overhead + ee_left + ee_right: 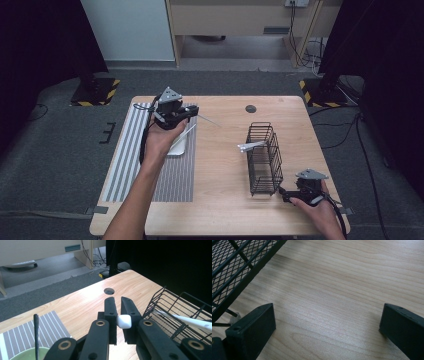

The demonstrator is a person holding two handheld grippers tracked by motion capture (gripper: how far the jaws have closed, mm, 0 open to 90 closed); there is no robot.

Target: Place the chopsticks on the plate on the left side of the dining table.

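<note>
My left gripper (194,112) hovers over the right edge of the striped mat (127,165), shut on a thin white utensil (210,120) that sticks out to the right. In the left gripper view the jaws (117,302) pinch the utensil's white end (124,321). A black wire basket (264,159) stands on the right half of the table with another white utensil (251,146) (186,320) leaning out of it. My right gripper (287,193) rests open at the basket's near right corner; its jaws (328,307) are spread wide over bare wood, the basket (234,267) at upper left.
A pale dish (179,145) sits on the mat under the left hand. The left gripper view shows a green bowl (27,353) with a dark utensil (36,332) in it. A round cable hole (251,108) lies near the table's far edge.
</note>
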